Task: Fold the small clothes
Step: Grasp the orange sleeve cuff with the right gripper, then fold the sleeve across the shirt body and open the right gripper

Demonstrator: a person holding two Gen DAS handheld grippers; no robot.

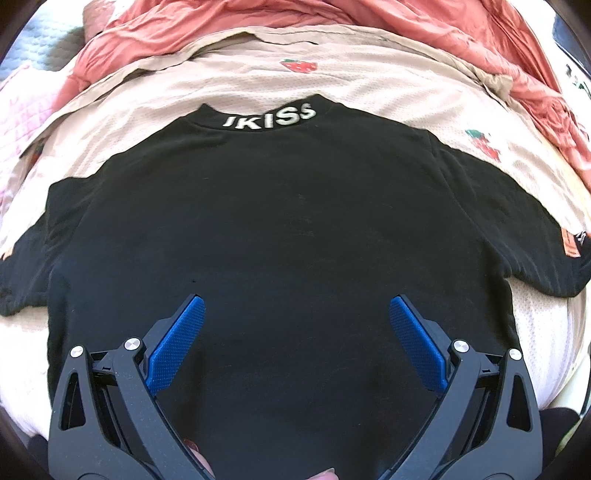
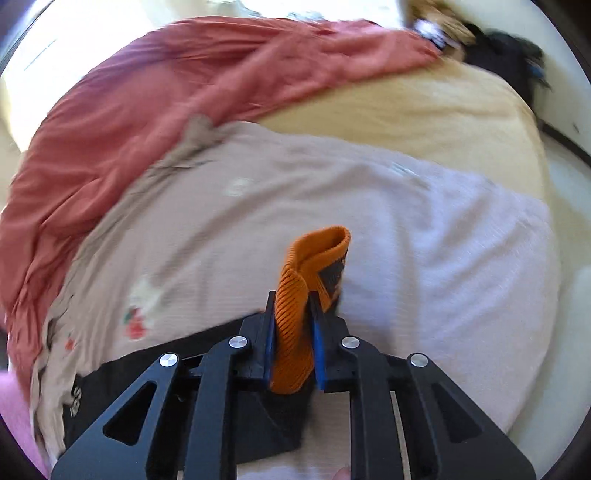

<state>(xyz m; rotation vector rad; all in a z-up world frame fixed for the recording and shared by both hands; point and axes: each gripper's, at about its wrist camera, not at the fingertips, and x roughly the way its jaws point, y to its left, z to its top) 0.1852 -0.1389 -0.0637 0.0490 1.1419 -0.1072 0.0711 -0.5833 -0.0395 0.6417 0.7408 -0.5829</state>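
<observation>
A black T-shirt with white "IKISS" lettering at its collar lies flat, sleeves spread, on a beige strawberry-print cloth. My left gripper is open above the shirt's lower middle, holding nothing. In the right wrist view my right gripper is shut on the orange ribbed cuff of the shirt's right sleeve and holds it lifted. The black sleeve trails below and to the left of the jaws. That view is blurred by motion.
A salmon-pink blanket is bunched along the far side and shows in the right wrist view. A white mesh cloth and a yellow cover lie to the right. A pink quilt is at the far left.
</observation>
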